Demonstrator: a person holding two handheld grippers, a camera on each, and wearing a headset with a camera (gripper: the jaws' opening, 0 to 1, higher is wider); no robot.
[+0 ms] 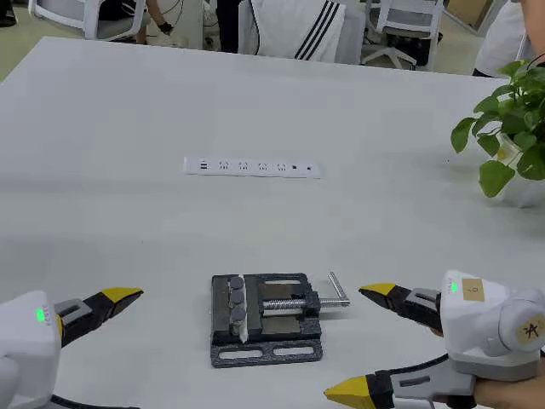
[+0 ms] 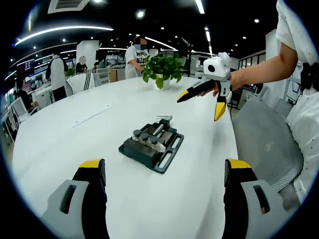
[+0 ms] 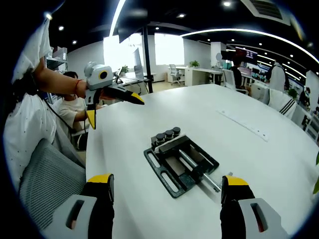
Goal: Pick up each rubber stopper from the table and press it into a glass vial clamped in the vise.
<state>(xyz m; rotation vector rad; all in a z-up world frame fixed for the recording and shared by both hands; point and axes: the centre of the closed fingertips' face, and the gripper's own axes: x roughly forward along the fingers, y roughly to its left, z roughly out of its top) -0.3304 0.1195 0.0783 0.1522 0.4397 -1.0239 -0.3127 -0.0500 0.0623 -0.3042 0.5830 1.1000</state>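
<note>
A dark vise (image 1: pixel 285 349) sits on the white table near its front edge. Its jaws clamp three glass vials (image 1: pixel 238 300) in a row, each topped by a dark rubber stopper. In the left gripper view the vials (image 2: pixel 144 135) stand at the vise's (image 2: pixel 167 155) left end. My left gripper (image 2: pixel 164 167) is open and empty, left of the vise; one yellow fingertip (image 1: pixel 122 295) shows in the head view. My right gripper (image 1: pixel 362 341) is open and empty, just right of the vise's screw handle (image 1: pixel 338 290). The right gripper view looks over the vise (image 3: pixel 164 175) and vials (image 3: pixel 168 134).
A white power strip (image 1: pixel 252 167) lies farther back on the table. A potted plant (image 1: pixel 511 128) stands at the right edge. Chairs and people are beyond the far edge. The left gripper (image 3: pixel 116 112) hovers past the vise in the right gripper view.
</note>
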